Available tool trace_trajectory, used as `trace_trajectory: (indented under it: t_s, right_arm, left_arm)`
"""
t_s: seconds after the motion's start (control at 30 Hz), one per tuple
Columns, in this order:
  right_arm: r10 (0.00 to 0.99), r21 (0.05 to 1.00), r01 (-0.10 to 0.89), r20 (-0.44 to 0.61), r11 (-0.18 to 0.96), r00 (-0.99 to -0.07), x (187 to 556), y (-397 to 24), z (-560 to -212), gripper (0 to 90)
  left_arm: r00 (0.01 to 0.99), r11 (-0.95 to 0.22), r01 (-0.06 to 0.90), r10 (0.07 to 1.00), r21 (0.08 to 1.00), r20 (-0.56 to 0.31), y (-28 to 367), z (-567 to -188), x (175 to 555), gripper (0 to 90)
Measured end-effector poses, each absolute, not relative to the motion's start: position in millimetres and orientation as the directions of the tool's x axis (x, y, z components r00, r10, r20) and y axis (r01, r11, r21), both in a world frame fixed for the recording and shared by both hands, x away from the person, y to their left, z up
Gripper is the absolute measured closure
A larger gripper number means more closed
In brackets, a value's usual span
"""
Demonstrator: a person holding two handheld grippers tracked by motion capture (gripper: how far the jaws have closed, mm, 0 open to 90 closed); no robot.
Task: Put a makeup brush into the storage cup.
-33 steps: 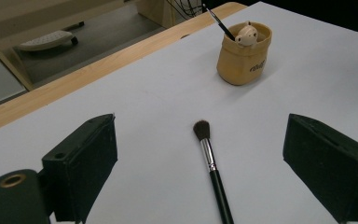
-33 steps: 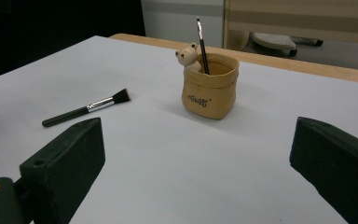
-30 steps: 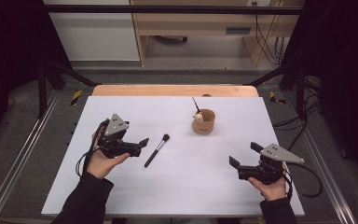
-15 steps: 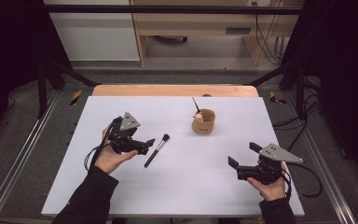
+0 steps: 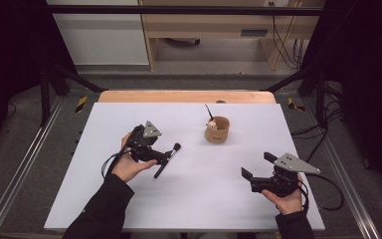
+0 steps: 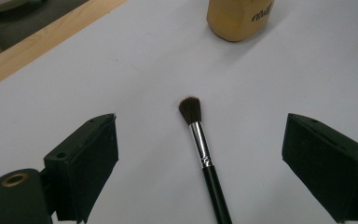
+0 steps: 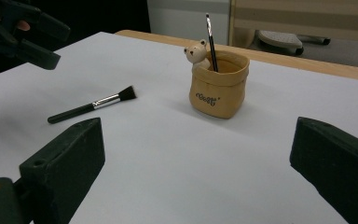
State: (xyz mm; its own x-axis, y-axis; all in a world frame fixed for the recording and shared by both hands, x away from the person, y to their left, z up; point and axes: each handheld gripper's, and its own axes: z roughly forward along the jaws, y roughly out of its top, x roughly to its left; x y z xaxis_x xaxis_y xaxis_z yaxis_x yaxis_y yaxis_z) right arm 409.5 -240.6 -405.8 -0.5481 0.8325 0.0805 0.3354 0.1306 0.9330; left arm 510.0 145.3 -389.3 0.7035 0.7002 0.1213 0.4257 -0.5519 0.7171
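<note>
White rectangular worktop [image 5: 194, 199] with a wooden strip along its far edge spans the middle of the high view. Left gripper [image 5: 163, 157], black with a grey three-cornered plate, sits left of centre in that frame, held in the person's left hand [image 5: 129, 167]; its jaws stand wide apart, empty, one on each side of the brush below. Right gripper [image 5: 252, 166], same build, sits lower right, held in the right hand [image 5: 288, 199], well apart from everything; jaws wide, empty. Tan fabric-look pouch-shaped pot [image 5: 217, 129] with a small bear figure on its rim stands upright above centre, a thin dark stick in it. Black-handled makeup brush with silver ferrule and dark bristles [image 6: 204, 154] lies flat on the worktop, centre of the left gripper view, between the jaws, touching neither, bristles pointing toward the pot.
</note>
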Motion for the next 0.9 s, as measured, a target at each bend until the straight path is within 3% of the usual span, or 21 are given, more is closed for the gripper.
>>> trace_trajectory:
  t_s: [0.57, 0.9]
  right_arm:
    - [0.831, 0.932, 0.337, 0.082, 0.132, -0.550, 410, -240, -406, 3.9]
    - [0.829, 0.931, 0.340, 0.084, 0.132, -0.552, 410, -239, -407, 3.9]
  left_arm:
    - [0.715, -0.619, 0.489, 0.688, 0.615, 0.123, 131, -415, 527, 11.2]
    - [0.725, -0.643, 0.512, 0.679, 0.569, 0.116, 127, -427, 532, 16.4]
